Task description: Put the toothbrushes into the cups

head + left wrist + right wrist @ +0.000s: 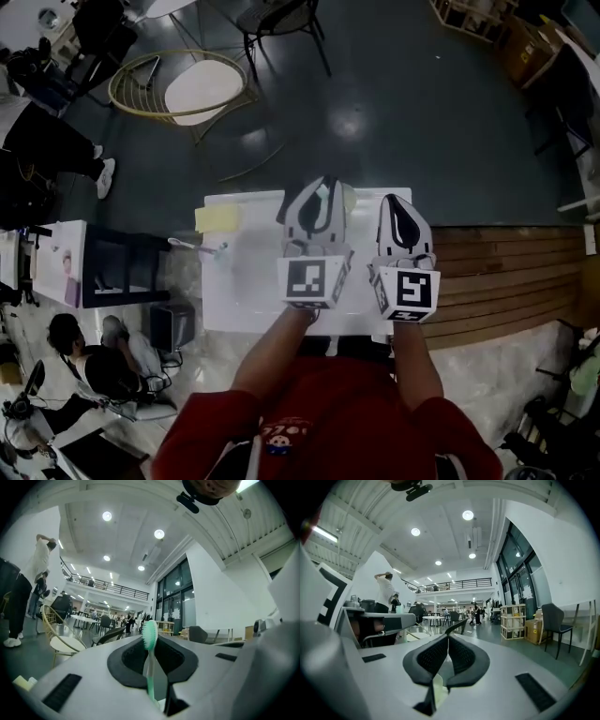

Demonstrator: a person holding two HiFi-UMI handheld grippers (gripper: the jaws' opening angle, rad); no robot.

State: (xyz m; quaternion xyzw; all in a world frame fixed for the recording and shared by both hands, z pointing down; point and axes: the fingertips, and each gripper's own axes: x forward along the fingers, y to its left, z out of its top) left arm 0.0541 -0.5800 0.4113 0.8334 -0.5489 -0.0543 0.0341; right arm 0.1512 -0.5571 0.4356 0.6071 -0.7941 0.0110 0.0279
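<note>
- Toothbrush (149, 654) in the left claw (320, 201): mint-green bristle head, pale see-through neck, green handle.
- Left claw and right claw (402, 212): light grey shells with black pads that carry a fine dotted texture.
- Marker cubes (314, 280): white faces with black square patterns.
- Counter (253, 291): white.
- Pad (216, 217) at the counter's far left: pale yellow.
- Shirt (328, 422): red.
- Floor (403, 103): dark grey-green; plank strip (506, 272) on the right: brown wood.
- Chair (183, 89), far left: yellow frame, white seat.
</note>
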